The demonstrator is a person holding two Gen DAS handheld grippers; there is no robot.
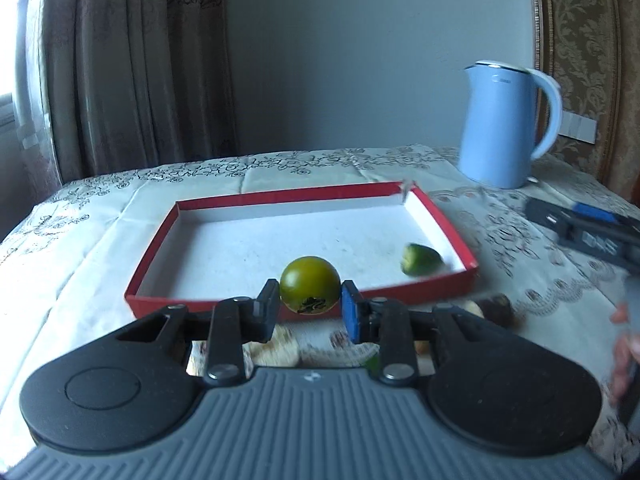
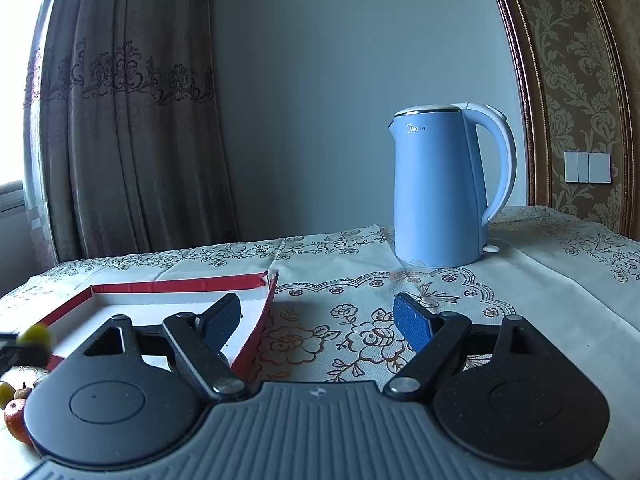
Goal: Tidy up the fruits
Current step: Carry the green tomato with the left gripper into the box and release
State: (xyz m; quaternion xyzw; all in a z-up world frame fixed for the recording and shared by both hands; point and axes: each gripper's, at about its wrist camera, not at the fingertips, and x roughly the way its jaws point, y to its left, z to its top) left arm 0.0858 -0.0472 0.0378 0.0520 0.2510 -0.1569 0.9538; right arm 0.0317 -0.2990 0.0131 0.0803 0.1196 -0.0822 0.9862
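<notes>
My left gripper (image 1: 310, 306) is shut on a round green fruit (image 1: 310, 286) and holds it just above the near wall of a red box (image 1: 156, 240) with a white floor. A smaller green fruit (image 1: 420, 259) lies blurred inside the box at its right end. My right gripper (image 2: 318, 316) is open and empty, over the tablecloth just right of the box's far right corner (image 2: 266, 300). It also shows in the left wrist view (image 1: 588, 232), at the right. The held fruit (image 2: 36, 336) shows at the left edge of the right wrist view.
A light blue kettle (image 2: 444, 188) stands at the back right of the table (image 1: 72, 264). More fruit lies in front of the box: pale and dark pieces (image 1: 280, 346) under my left gripper, a red one (image 2: 16, 420) at left. Curtains hang behind.
</notes>
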